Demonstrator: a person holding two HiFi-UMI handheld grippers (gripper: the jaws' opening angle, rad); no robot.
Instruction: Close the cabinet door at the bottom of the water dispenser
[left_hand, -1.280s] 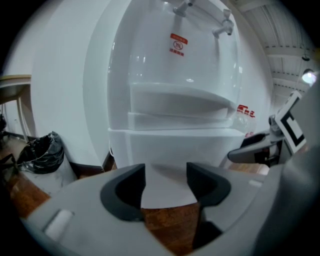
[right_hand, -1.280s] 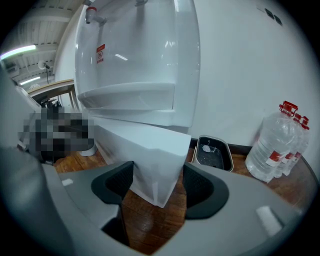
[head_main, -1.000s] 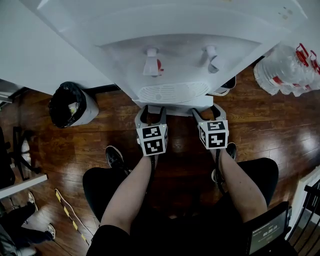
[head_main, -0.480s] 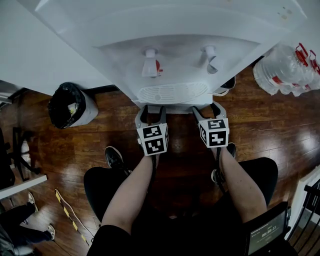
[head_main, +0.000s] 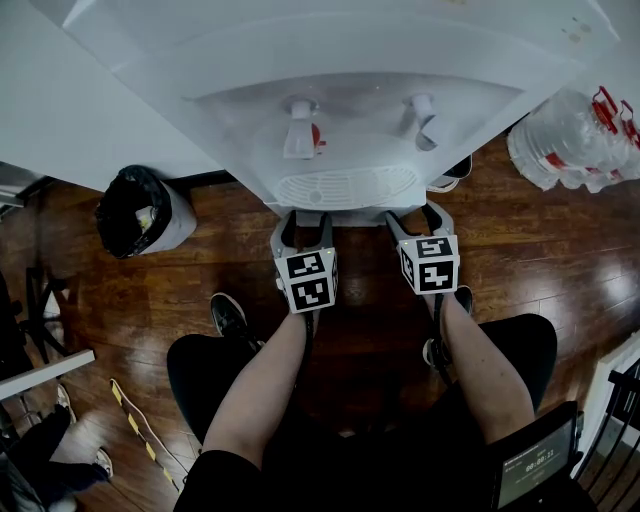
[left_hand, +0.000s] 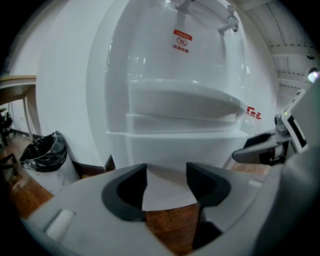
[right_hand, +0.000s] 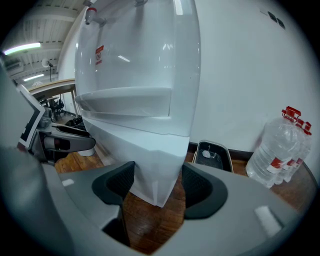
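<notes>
Before the white water dispenser (head_main: 340, 120), both forearms stretched forward and tilted down, left hand-held gripper (head_main: 303, 222) and right hand-held gripper (head_main: 414, 218) side by side, jaws apart, gripping nothing, bottom cabinet door (left_hand: 167, 187) just ahead of them.

Your head view looks steeply down over the top of the water dispenser (head_main: 340, 60) to the wood floor (head_main: 560, 250). Your two gripper views sit low and close, facing its base from left and right. The head and left gripper views share the trash bin (head_main: 140, 210). The head and right gripper views share the water bottles (head_main: 570, 140).
</notes>
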